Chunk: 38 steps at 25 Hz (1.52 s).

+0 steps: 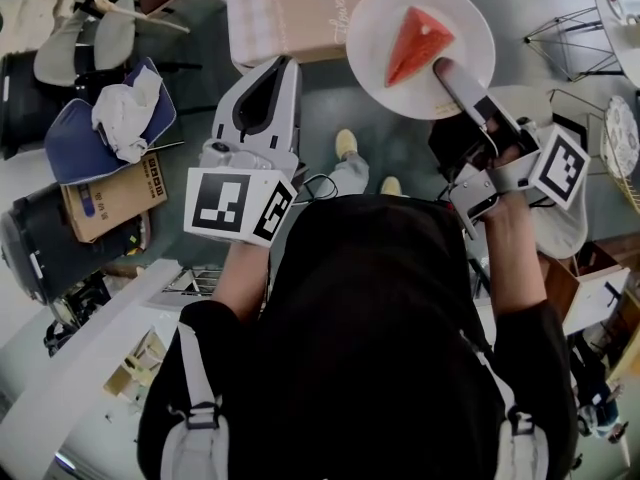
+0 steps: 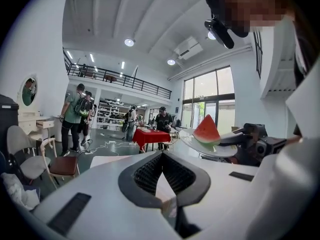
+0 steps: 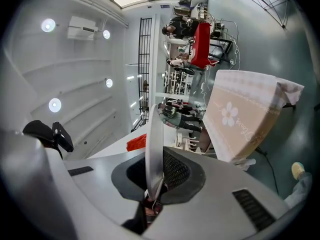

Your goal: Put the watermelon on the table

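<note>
White plate [image 3: 153, 134] clamped in right gripper [image 3: 154, 189].

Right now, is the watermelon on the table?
Off: the watermelon lies on the plate held by the right gripper, not the table.

open loft hall, mezzanine railing [image 2: 117, 79], tall windows [image 2: 210, 96], red-clothed table [image 2: 150, 134]

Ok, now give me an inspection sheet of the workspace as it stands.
Surface: table with checked cloth, ahead of the person.
Job's things: watermelon slice lies on white plate, held in the air.
Clutter: cardboard box, blue cushion with white cloth, at left.
Grippers: right gripper shut on the plate's rim; left gripper shut, empty.
Cables: thin cable on the floor by the feet.
Surroundings: chairs, wire stools; people beyond, red table.
</note>
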Available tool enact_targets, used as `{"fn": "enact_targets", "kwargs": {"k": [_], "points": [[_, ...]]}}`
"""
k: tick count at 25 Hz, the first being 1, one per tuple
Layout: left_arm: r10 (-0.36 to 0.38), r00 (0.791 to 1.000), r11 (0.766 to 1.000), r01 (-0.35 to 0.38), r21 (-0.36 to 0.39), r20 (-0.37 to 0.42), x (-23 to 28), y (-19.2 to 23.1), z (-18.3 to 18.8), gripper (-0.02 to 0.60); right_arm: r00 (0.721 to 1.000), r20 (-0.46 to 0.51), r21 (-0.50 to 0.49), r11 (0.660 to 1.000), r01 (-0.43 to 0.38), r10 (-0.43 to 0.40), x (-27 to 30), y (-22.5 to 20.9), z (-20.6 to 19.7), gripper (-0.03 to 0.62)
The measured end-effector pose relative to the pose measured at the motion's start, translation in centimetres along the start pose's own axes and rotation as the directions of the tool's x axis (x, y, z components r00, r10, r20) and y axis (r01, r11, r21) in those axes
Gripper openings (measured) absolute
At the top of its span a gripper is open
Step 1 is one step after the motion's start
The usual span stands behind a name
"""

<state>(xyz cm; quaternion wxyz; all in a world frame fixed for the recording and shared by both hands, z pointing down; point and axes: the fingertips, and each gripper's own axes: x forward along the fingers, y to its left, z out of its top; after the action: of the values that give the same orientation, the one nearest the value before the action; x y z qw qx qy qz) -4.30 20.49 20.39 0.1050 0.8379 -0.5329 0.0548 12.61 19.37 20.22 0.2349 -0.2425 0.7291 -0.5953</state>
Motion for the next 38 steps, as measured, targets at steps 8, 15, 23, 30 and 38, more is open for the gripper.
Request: {"fn": "enact_targets", "kwargs": {"k": [8, 15, 23, 30, 38], "points": [[-0.015, 1.0, 1.0, 0.015, -0.014, 0.001, 2.0, 3.3, 0.3, 0.008, 1.0, 0.004, -0.002, 1.0, 0.008, -0.008, 3.7, -0.6, 0.6, 0.021], [-0.036, 0.999, 0.999, 0.036, -0.01, 0.005, 2.9, 4.2, 1.1, 0.009, 1.0, 0.012, -0.002, 1.0, 0.007, -0.007, 5.1, -0.3, 0.9, 0.021], [-0.043, 0.999, 0.999, 0.043, -0.016, -0.004, 5.6, 8.3, 0.5, 0.009, 1.0, 0.018, 0.013, 1.0, 0.007, -0.007, 9.6, -2.3, 2.0, 0.02], [-0.058, 0.998, 0.998, 0.058, -0.031, -0.012, 8.1, 10.3, 0.6, 0.009, 1.0, 0.014, 0.014, 1.0, 0.022, -0.022, 12.5, -3.5, 3.6, 0.02], [-0.054, 0.999, 0.998, 0.053, -0.044, -0.002, 6.7, 10.4, 0.9, 0.009, 1.0, 0.005, 0.001, 1.0, 0.023, -0.023, 12.5, -2.2, 2.3, 0.02]]}}
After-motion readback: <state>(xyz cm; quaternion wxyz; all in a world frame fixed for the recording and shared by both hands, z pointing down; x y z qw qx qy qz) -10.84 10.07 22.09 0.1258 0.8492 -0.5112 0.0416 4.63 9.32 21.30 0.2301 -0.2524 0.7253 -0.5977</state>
